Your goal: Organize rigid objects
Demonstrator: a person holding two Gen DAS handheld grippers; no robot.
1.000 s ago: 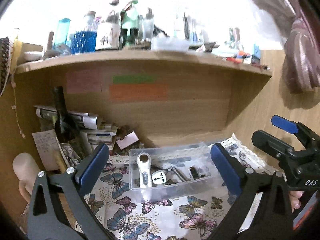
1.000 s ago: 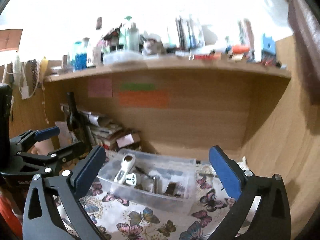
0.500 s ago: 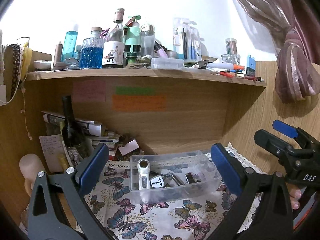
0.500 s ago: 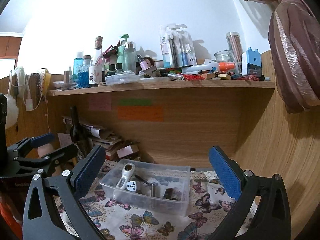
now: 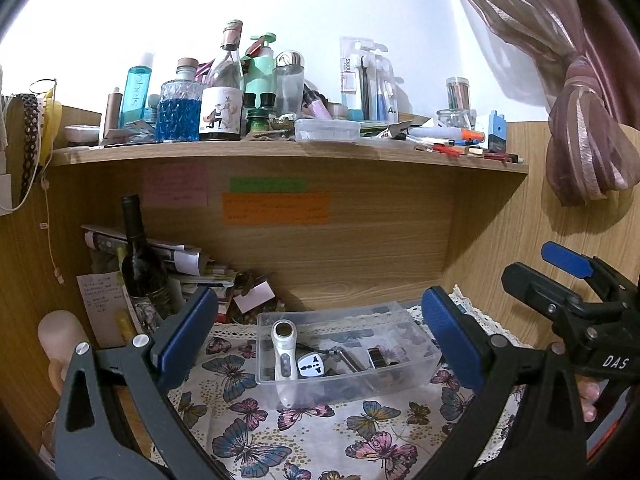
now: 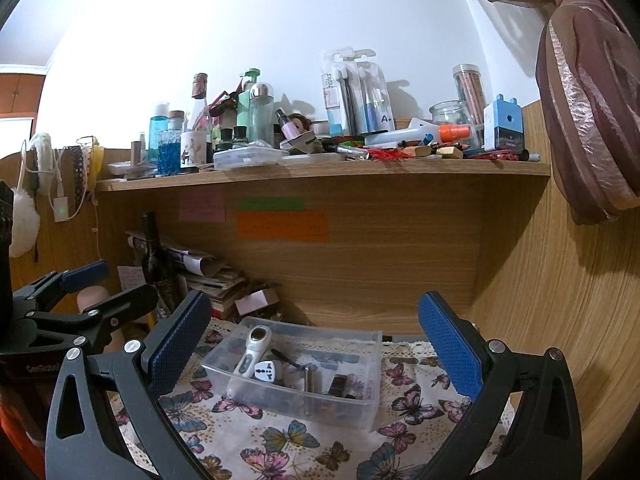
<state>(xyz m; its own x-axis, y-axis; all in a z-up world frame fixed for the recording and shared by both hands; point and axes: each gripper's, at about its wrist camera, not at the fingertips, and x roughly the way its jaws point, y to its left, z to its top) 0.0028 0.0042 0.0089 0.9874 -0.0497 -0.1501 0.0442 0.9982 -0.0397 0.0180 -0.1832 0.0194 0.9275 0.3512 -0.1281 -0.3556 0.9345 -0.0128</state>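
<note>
We find both the left gripper (image 5: pixel 320 336) and right gripper (image 6: pixel 314 340) wide open and empty; the clear bin (image 6: pixel 360 404) already holds a handheld device (image 6: pixel 250 356), a plug adapter (image 6: pixel 266 371) and small items. Sorting appears largely complete.

butterfly-print cloth (image 5: pixel 248 432) over the desk; clear plastic bin (image 5: pixel 344 380) mid-cloth; dark wine bottle (image 5: pixel 140 264), stacked papers (image 5: pixel 192 264) at back-left corner.

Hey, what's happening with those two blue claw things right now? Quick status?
Left gripper open, empty; right gripper open, empty. Clear plastic box on butterfly-print cloth holds white handheld device, white plug adapter. Nothing in the way.
</note>
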